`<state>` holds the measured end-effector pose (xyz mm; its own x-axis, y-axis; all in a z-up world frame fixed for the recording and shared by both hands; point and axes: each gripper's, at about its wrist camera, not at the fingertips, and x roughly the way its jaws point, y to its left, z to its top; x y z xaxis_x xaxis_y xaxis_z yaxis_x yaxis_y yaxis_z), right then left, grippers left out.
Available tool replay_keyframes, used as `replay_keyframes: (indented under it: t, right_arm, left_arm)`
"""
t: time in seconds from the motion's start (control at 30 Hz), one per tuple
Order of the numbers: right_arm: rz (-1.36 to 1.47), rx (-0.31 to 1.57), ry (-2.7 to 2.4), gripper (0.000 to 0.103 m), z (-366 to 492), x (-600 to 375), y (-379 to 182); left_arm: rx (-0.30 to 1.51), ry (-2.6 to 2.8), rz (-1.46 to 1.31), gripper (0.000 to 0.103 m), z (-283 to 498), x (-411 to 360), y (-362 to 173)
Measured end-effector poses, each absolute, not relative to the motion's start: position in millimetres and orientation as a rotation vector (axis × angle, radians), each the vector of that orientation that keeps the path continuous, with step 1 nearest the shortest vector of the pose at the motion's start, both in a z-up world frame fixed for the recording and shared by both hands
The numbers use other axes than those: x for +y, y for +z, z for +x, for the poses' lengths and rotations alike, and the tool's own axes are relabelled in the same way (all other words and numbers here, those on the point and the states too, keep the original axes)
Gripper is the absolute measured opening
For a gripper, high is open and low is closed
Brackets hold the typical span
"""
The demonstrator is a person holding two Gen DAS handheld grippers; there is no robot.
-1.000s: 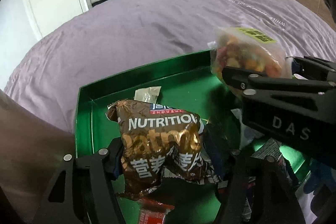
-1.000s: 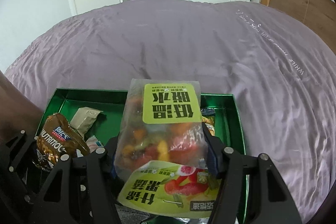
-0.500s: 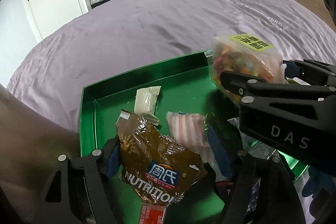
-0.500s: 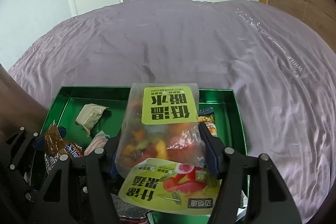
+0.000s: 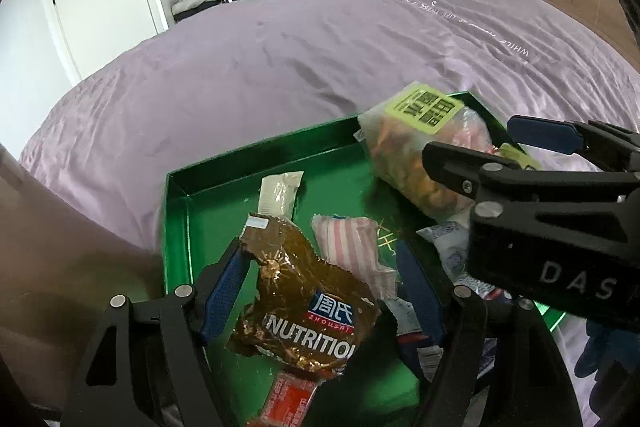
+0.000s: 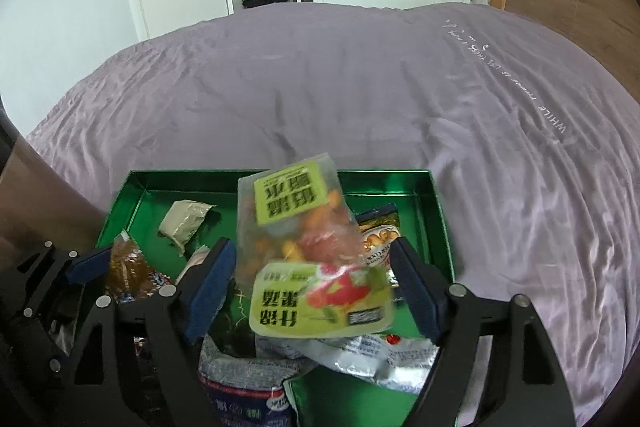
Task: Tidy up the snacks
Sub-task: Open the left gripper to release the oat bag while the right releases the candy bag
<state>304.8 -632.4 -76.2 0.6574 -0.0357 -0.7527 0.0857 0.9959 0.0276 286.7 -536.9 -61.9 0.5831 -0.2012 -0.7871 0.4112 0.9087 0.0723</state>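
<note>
Both grippers have let go since a moment ago. Left gripper [image 5: 320,263] stands with jaws apart over the tray's [image 5: 176,211] left side, the brown bag [image 5: 304,307] lying loose between them on the tray floor. Beside it lie a beige sachet [image 5: 278,193] and a striped packet [image 5: 352,247]. Right gripper [image 6: 312,287] gapes wide too; the fruit bag [image 6: 308,259] sits blurred between its fingers, over the tray's near right part.

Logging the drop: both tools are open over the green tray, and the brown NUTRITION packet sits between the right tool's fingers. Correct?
No. The right wrist view shows the clear fruit bag between the fingers of the right tool; the brown NUTRITION packet is at the left tool. Both are open over the green tray.
</note>
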Motion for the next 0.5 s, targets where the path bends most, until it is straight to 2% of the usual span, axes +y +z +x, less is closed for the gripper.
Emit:
replay_keyframes:
  t: [0.07,0.3,0.5]
  right_arm:
    - [0.07,0.843,-0.072,0.082,300.2,-634.8,-71.0]
    - [0.076,0.822,-0.091,0.083,281.9,-639.4,-53.6]
    - [0.084,0.807,-0.127,0.083,257.4,-647.2,-39.2]
  left_arm:
    - [0.872,-0.363,0.259,0.075,284.0,-536.8,-57.6]
    - [0.861,-0.371,0.25,0.076,273.7,-537.8,-41.3]
    - [0.86,-0.396,0.25,0.083,258.9,-538.2,-26.0]
